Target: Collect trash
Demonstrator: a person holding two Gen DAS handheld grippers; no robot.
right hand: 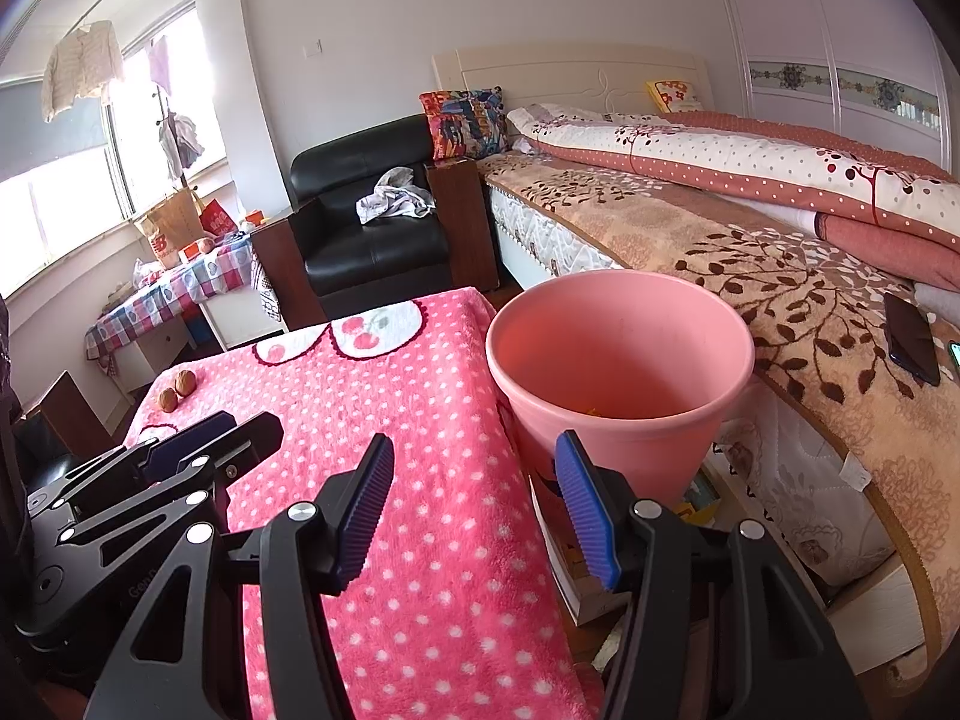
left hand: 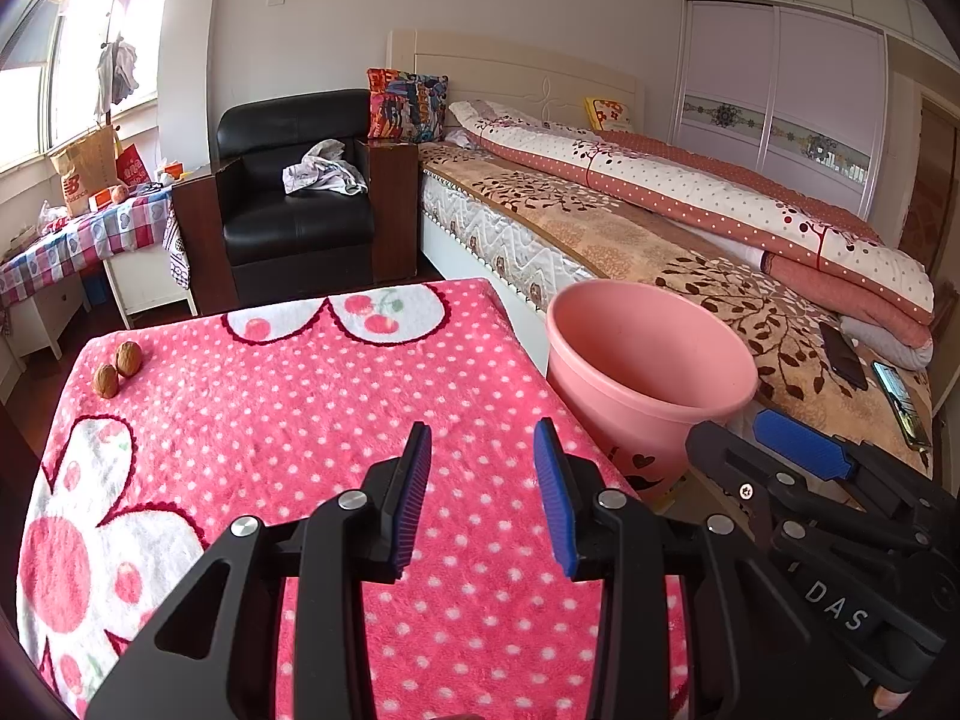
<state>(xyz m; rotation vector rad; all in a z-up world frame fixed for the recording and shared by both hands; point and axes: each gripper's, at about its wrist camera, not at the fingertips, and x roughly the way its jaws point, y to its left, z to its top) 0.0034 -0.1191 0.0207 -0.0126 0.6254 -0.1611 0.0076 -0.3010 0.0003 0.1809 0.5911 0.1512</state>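
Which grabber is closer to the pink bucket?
Right. The right gripper sits at the table's edge just in front of the pink bucket. The left gripper hovers over the pink blanket, farther left.

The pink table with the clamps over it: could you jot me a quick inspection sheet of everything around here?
Surface: pink polka-dot blanket covers the table.
Job's things: two walnuts at its far left corner; pink bin beside the table's right edge, a small orange scrap inside.
Clutter: books on the floor under the bin.
Grippers: left gripper and right gripper open, holding nothing, above the blanket.
Cables: nothing seen.
Surroundings: bed with two phones, black armchair with crumpled cloth, wardrobe, cluttered side table by the window.
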